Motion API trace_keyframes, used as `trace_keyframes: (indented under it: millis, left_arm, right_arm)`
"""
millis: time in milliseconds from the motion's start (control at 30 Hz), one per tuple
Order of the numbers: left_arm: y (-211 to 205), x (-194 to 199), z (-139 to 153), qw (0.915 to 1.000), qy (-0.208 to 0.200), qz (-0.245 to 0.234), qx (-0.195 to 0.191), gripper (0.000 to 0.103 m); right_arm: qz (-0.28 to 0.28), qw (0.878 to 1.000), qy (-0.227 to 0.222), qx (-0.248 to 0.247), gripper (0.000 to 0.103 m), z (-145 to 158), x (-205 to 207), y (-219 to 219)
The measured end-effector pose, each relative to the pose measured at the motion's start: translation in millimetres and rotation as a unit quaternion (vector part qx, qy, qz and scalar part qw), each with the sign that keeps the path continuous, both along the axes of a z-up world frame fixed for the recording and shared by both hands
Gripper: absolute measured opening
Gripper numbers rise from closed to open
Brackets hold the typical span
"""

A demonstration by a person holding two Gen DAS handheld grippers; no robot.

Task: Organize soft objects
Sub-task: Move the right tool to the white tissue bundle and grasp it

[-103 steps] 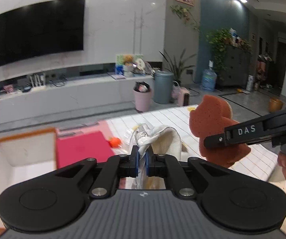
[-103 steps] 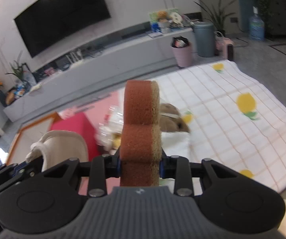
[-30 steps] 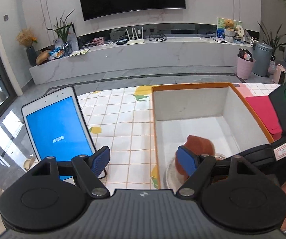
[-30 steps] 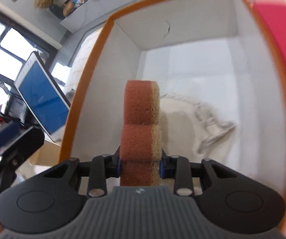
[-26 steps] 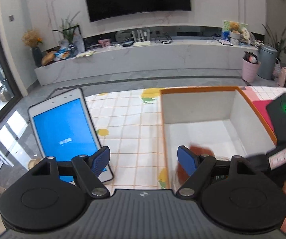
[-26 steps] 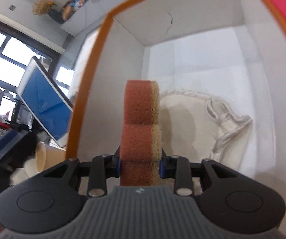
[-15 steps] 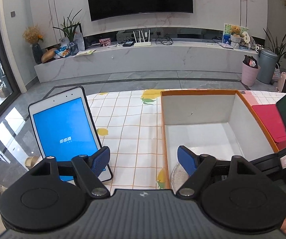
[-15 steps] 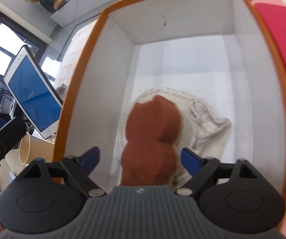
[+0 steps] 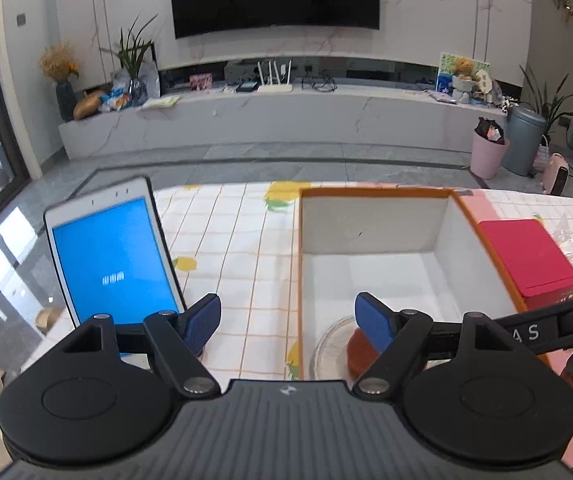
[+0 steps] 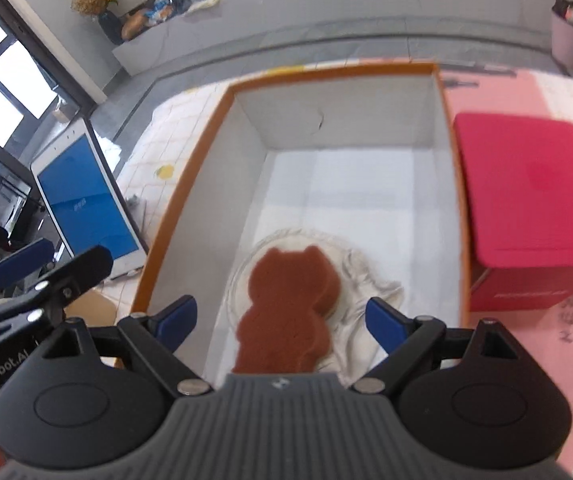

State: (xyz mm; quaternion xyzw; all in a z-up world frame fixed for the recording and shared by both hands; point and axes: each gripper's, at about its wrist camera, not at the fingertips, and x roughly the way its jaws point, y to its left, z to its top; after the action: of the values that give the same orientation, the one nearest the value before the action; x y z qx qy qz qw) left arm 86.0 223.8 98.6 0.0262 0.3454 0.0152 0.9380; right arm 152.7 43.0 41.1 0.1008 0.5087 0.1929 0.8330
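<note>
A brown bear-shaped sponge [image 10: 288,312] lies flat on a cream cloth [image 10: 360,280] at the near end of the orange-rimmed white box [image 10: 190,184]. My right gripper [image 10: 280,320] is open and empty above the box's near end, its blue pads either side of the sponge. My left gripper [image 9: 288,322] is open and empty over the box's left wall [image 9: 300,280]; the sponge [image 9: 360,354] and cloth [image 9: 330,346] show partly behind its right finger.
A tablet with a blue screen [image 9: 112,258] stands left of the box. A red box [image 10: 526,208] sits against its right side. A checked lemon-print cloth [image 9: 230,240] covers the table. The right gripper's arm [image 9: 546,330] crosses the left wrist view at right.
The right gripper opened and let go of the sponge, which fell flat onto the cloth in the box; it has since drawn back. The left gripper stays open.
</note>
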Motion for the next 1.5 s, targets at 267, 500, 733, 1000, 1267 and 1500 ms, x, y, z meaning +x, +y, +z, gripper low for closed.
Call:
trace_keyframes:
  millis: [267, 500, 733, 1000, 1267, 1500]
  left_arm:
    - [-35, -9, 21, 0.9996, -0.005, -0.027, 0.005, 0.090]
    - [-98, -8, 25, 0.9977, 0.000, -0.067, 0.014, 0.090]
    - [-177, -10, 2, 0.9915, 0.028, -0.127, -0.006, 0.090]
    - [-246, -13, -50, 0.9820, 0.077, -0.172, -0.017, 0.090]
    - [-280, -16, -98, 0.9766, 0.079, -0.199, -0.025, 0.090]
    - [-290, -15, -129, 0.9745, 0.072, -0.211, -0.020, 0.090]
  right_arm:
    - [-0.015, 0.996, -0.079, -0.036, 0.089, 41, -27, -39]
    - [-0.071, 0.989, -0.116, -0.064, 0.089, 69, -53, -127]
    - [-0.144, 0.980, -0.094, -0.100, 0.089, 46, -73, -227]
    - [-0.203, 0.970, -0.065, -0.114, 0.089, -19, -81, -300]
    - [-0.244, 0.961, -0.053, -0.120, 0.083, -81, -67, -328]
    - [-0.263, 0.955, -0.068, -0.121, 0.083, -104, -46, -321]
